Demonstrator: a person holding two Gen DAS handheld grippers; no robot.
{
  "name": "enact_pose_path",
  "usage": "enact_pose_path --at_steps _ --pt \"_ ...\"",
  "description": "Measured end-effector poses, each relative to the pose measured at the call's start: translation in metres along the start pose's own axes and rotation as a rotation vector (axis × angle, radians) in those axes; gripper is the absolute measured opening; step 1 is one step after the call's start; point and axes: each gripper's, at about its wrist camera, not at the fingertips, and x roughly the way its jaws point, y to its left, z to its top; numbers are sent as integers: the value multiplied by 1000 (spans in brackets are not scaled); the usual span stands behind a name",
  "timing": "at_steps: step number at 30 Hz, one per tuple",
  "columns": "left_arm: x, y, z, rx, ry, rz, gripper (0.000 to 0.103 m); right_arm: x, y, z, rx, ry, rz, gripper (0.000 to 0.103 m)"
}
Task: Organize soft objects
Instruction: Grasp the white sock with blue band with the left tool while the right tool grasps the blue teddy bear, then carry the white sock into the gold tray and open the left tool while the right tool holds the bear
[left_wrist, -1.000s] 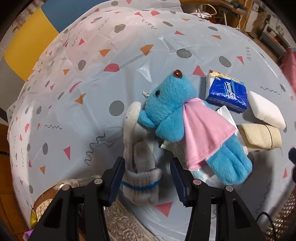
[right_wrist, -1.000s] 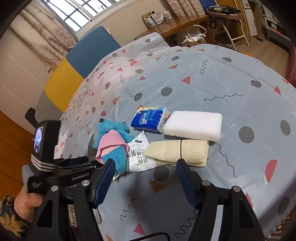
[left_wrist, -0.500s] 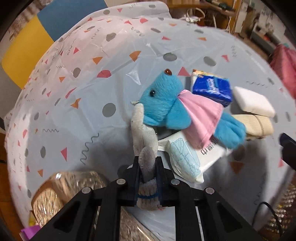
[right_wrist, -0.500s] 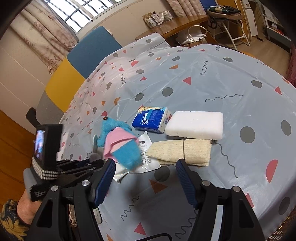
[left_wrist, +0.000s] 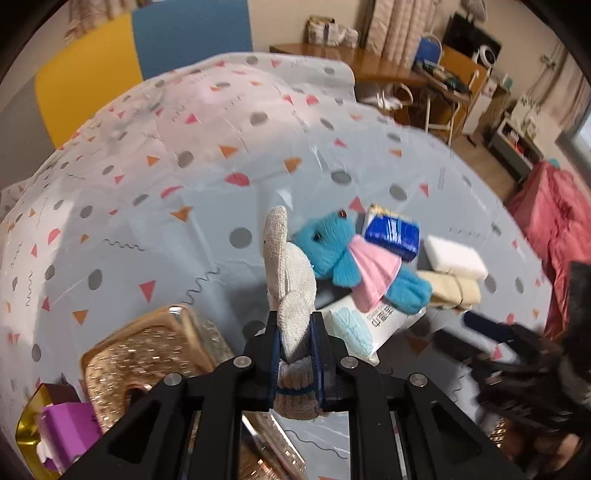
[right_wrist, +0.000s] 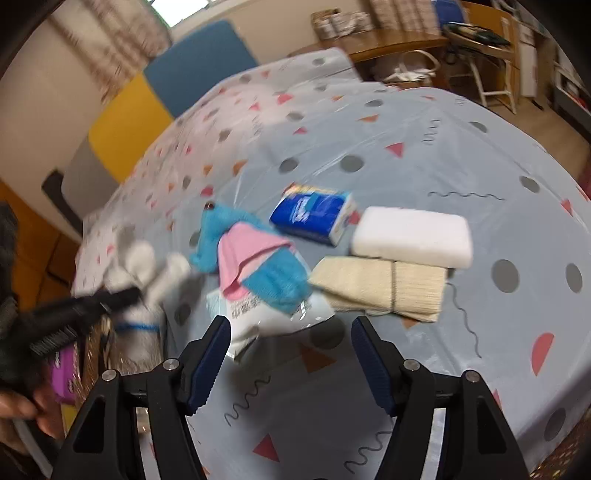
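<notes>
Above bare tablecloth (left_wrist: 155, 206), pinched sock (left_wrist: 291, 280) (lifted)

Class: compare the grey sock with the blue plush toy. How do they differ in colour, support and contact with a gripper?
The grey sock is pale and knitted; the blue plush toy is bright blue with a pink cape. The sock is clamped in the left gripper; the toy lies untouched on a white packet. Both are soft.
</notes>
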Motion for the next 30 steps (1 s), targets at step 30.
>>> enact_pose_path --at_steps 30 --pt "-153 132 -44 -311 -314 28 15 116 94 41 -513 57 -267 52"
